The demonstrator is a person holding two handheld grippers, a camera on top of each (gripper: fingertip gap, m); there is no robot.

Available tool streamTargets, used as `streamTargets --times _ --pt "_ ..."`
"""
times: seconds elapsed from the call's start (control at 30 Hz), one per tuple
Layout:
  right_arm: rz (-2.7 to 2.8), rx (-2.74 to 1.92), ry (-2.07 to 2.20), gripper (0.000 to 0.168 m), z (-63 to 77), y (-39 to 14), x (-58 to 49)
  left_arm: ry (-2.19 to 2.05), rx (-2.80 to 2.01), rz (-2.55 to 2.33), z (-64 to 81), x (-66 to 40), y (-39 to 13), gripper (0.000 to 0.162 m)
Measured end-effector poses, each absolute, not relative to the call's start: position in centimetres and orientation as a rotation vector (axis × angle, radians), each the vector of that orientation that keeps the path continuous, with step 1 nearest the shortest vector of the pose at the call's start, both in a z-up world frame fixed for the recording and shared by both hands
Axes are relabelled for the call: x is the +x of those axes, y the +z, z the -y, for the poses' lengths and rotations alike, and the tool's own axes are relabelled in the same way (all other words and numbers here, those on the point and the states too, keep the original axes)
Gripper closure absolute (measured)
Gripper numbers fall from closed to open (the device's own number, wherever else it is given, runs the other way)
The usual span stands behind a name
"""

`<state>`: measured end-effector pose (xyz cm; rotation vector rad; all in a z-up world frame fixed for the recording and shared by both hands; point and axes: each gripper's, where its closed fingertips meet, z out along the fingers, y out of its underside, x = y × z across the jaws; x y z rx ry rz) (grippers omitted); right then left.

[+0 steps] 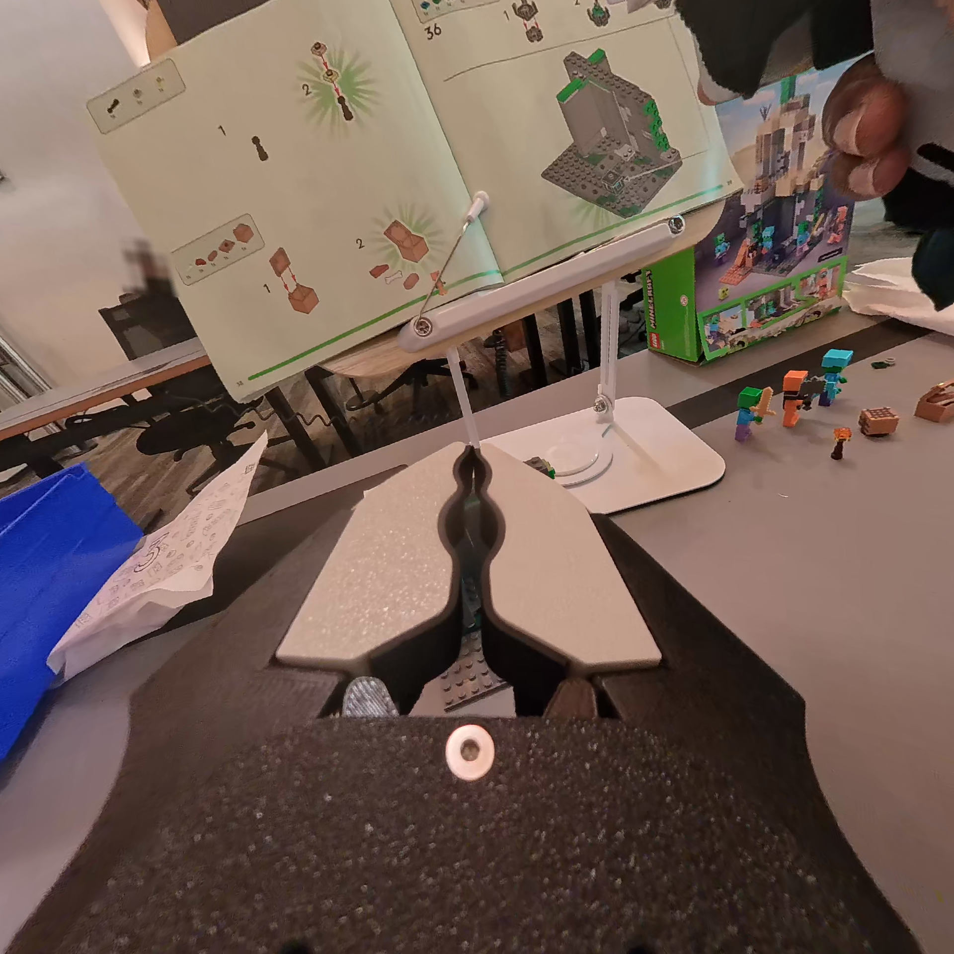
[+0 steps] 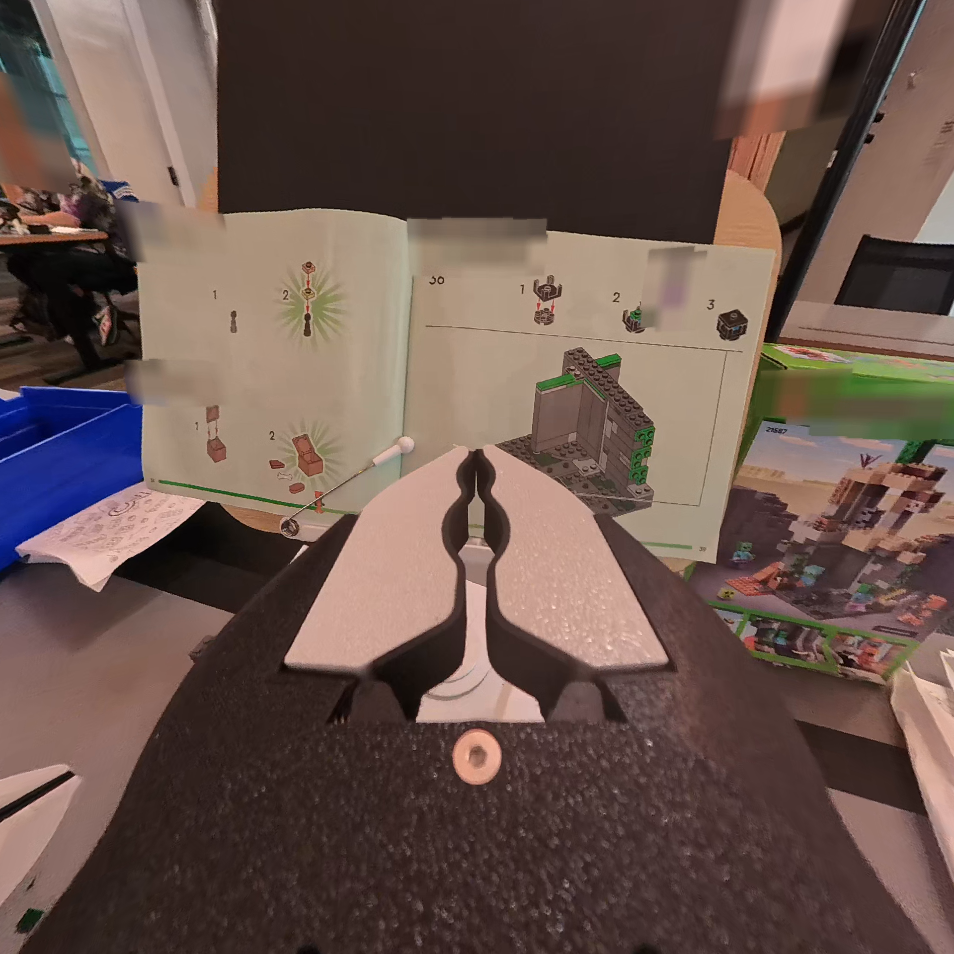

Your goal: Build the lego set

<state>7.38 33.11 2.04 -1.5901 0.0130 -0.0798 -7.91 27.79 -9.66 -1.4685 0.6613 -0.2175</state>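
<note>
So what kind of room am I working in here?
Likely a shared office or workshop, not a home: a grey worktable holds an open instruction booklet on a white stand, a blue plastic bin sits alongside, and more desks with black swivel office chairs stand behind.

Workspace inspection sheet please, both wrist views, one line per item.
Surface: grey table, partly occupied.
Job's things: instruction booklet open on white stand; minifigures standing; small brown builds; grey studded plate beneath the left claw.
Clutter: set box, blue bin, printed paper bag.
Grippers: left claw shut; right claw shut, empty.
Cables: nothing seen on the table.
Surroundings: desks, office chairs.
</note>
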Motion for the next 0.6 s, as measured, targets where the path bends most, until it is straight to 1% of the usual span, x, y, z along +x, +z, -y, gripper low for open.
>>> streamTargets --times 0.6 --pt "-0.039 -1.572 -0.138 0.168 -33.0 1.6 9.0 -0.212 -1.480 -0.689 -27.7 -7.4 -10.4 0.162"
